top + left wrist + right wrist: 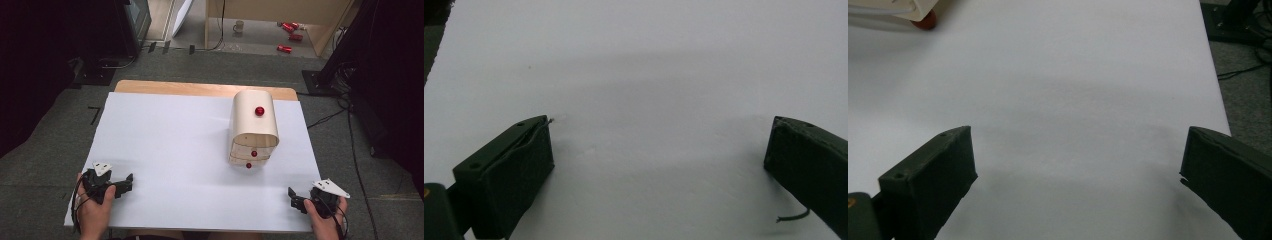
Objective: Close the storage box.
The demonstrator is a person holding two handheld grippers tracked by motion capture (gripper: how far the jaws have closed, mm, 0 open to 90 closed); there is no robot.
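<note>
A cream cabinet (pixel 254 125) with a rounded top stands right of the middle on the white table sheet (pixel 175 145). It carries a red knob on top (pixel 259 111) and two red drawer knobs (pixel 254 153) on its front. My left gripper (pixel 125 182) rests at the near left corner, held by a hand, jaws wide apart over bare sheet. My right gripper (pixel 294 196) rests at the near right corner, also open with nothing between its jaws. In the right gripper view the cabinet's lower corner (pixel 898 10) and a red knob (pixel 926 20) peek in at top left.
The wooden table edge (pixel 200 89) shows beyond the sheet. Past the table, on the floor, lie several red cans (pixel 290 30) and a mug (pixel 238 26). Black stands and cables (pixel 325 117) flank the table on grey carpet.
</note>
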